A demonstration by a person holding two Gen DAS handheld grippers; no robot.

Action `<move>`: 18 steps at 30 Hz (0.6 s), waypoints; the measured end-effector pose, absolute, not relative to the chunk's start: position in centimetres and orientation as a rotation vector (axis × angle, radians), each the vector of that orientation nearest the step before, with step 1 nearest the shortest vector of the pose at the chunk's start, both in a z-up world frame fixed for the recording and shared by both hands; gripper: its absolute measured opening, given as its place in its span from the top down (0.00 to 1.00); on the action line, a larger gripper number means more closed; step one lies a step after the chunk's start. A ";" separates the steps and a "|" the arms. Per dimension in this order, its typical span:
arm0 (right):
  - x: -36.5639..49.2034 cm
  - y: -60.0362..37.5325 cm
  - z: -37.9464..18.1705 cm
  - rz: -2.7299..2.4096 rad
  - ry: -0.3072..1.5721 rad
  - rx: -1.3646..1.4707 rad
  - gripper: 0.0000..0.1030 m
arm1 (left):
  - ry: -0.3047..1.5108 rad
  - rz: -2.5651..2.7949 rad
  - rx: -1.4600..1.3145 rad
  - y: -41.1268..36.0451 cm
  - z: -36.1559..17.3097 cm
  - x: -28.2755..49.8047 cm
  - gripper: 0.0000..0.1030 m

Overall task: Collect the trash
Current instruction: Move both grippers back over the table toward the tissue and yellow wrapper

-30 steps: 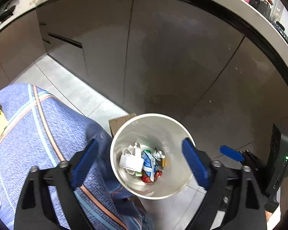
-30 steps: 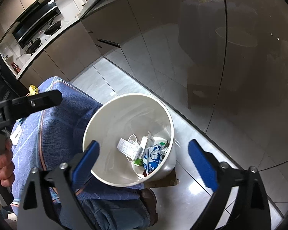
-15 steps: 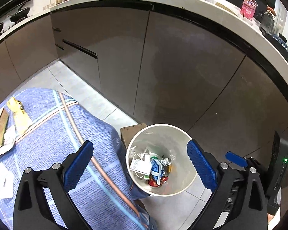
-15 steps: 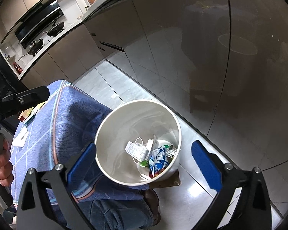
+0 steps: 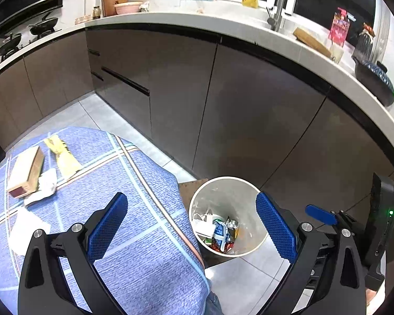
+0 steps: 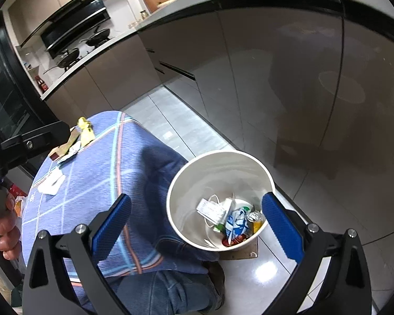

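Observation:
A white bin [image 5: 252, 189] [image 6: 186, 181] stands on the floor beside the table and holds several wrappers [image 5: 218, 232] [image 6: 235, 221]. On the blue plaid tablecloth [image 5: 134, 178] [image 6: 97, 162] lie a brown box [image 5: 26, 172] [image 6: 71, 140], a yellow wrapper [image 5: 61, 155] [image 6: 86, 128], crumpled white paper [image 5: 46, 185] and a white paper piece [image 5: 26, 229] [image 6: 52, 183]. My left gripper [image 5: 191, 225] is open and empty, high above the table edge and bin. My right gripper [image 6: 197, 225] is open and empty above the bin.
Dark kitchen cabinets [image 5: 223, 110] run behind the bin under a white counter [image 5: 223, 26] with a tap, bowls and bottles. The bin sits on a brown board [image 6: 239, 254] on grey floor tiles. An orange packet [image 6: 18, 206] lies at the table's near left.
Both grippers have risen and pulled back from the bin, so it looks smaller. The table with its box, yellow wrapper and papers has come into view. Both stay open.

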State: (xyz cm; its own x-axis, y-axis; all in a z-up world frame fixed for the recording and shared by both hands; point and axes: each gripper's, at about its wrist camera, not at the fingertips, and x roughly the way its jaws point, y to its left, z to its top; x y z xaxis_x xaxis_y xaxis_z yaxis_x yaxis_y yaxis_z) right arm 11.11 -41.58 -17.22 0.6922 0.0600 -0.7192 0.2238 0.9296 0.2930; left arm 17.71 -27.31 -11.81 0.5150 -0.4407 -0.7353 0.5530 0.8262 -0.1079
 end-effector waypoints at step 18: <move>12.7 -32.2 -12.2 0.105 0.766 0.256 0.03 | 0.874 -0.369 -0.030 -11.0 -10.3 17.2 0.08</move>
